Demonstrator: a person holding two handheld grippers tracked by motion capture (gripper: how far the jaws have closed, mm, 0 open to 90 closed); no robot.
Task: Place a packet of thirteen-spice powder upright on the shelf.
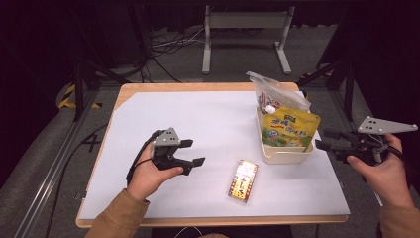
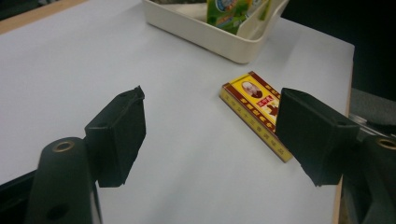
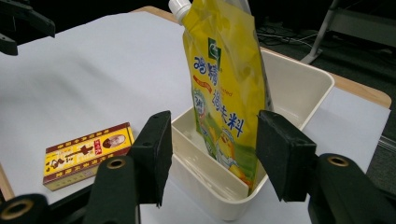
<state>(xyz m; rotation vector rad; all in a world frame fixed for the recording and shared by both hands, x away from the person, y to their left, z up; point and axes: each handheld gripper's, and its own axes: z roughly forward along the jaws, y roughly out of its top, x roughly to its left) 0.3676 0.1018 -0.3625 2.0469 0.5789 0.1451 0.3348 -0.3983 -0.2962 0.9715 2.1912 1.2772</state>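
You are holding the left gripper (image 1: 190, 152) with its jaws wide and nothing between them, aiming at the box (image 1: 242, 181) that is lying flat on the table (image 1: 198, 114), near the front edge and just short of the bin (image 1: 287, 154); that spread probably suits closing across the box. Your right gripper (image 1: 327, 139) is hovering just off the bin's right side, jaws also wide and bare, facing the yellow pouch (image 1: 289, 128) that is leaning upright inside.
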